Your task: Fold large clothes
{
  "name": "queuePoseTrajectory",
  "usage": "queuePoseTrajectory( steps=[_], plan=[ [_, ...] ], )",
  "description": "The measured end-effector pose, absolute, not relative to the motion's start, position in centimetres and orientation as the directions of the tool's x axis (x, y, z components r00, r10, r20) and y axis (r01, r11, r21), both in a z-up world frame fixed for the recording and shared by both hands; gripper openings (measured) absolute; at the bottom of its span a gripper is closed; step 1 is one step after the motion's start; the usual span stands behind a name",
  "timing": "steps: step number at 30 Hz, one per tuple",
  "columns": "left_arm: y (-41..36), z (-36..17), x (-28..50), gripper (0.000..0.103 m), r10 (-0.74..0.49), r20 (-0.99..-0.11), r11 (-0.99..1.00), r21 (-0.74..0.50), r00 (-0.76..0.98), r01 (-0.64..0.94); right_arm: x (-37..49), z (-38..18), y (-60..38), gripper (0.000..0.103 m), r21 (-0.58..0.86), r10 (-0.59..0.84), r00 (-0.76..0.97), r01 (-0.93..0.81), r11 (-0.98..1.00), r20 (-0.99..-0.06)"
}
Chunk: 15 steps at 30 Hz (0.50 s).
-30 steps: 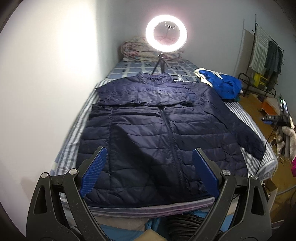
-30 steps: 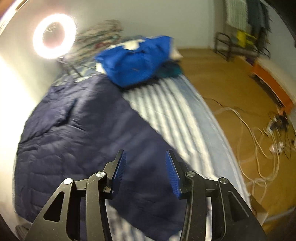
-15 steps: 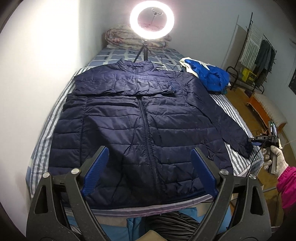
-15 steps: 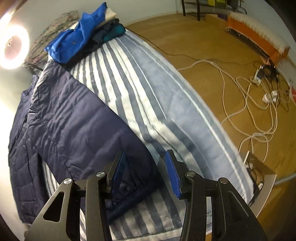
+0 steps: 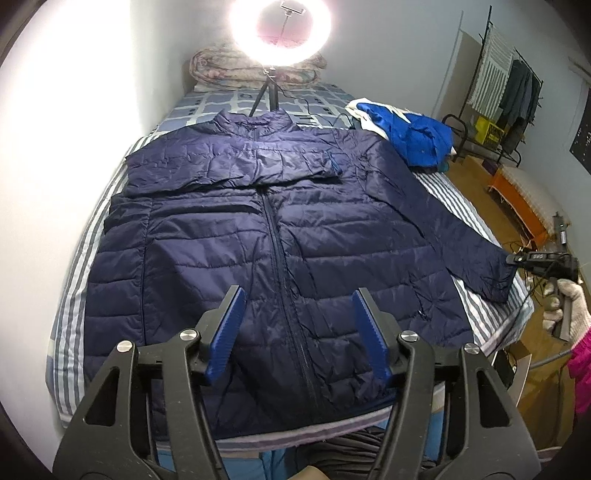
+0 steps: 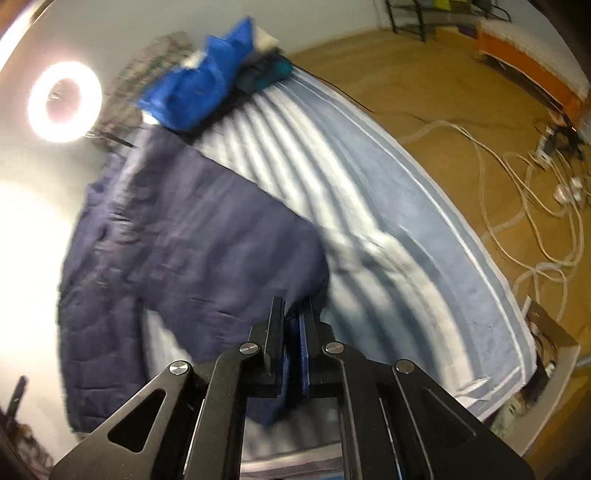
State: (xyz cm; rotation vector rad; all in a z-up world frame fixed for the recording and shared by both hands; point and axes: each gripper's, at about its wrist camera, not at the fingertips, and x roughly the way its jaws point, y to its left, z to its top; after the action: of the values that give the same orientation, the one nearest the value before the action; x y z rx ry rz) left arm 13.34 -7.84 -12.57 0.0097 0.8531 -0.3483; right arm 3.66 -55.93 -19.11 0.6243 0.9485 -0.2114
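A navy quilted jacket lies flat, front up, on the striped bed. Its left sleeve is folded across the chest; its right sleeve stretches toward the bed's right edge. My left gripper is open and empty above the jacket's hem. My right gripper is shut on the right sleeve's cuff; it also shows in the left wrist view at the cuff end, held by a gloved hand. The right wrist view is blurred.
A ring light on a tripod stands at the head of the bed before rolled bedding. A blue garment pile sits on the bed's right side. Cables lie on the wooden floor; a clothes rack stands far right.
My right gripper has shut on the sleeve cuff, which lay between its open fingers before. The left gripper has tilted and narrowed slightly over the hem.
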Motion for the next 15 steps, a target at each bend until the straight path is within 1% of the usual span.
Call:
queuePoseTrajectory(
  steps=[5,8,12,15],
  plan=[
    [-6.4,-12.1,14.6,0.062,-0.290,-0.725,0.950,-0.138,0.624,0.281,5.7,-13.9,-51.0,0.005,0.456,0.170,0.669,0.279,0.845,-0.724],
    [-5.7,-11.8,15.3,0.062,-0.279,-0.716,0.955,-0.137,0.639,0.263,8.1,-11.1,-46.2,0.005,0.477,0.246,0.702,0.150,0.866,-0.669],
    [-4.3,-11.8,16.2,0.063,-0.275,-0.716,0.960,-0.165,0.642,0.227,11.7,-9.4,-39.4,0.005,0.495,0.354,0.703,-0.004,0.869,-0.616],
    [-3.2,-12.2,17.0,0.063,-0.251,-0.726,0.968,-0.175,0.640,0.180,15.1,-10.0,-34.3,0.005,0.493,0.413,0.677,-0.085,0.866,-0.609]
  ],
)
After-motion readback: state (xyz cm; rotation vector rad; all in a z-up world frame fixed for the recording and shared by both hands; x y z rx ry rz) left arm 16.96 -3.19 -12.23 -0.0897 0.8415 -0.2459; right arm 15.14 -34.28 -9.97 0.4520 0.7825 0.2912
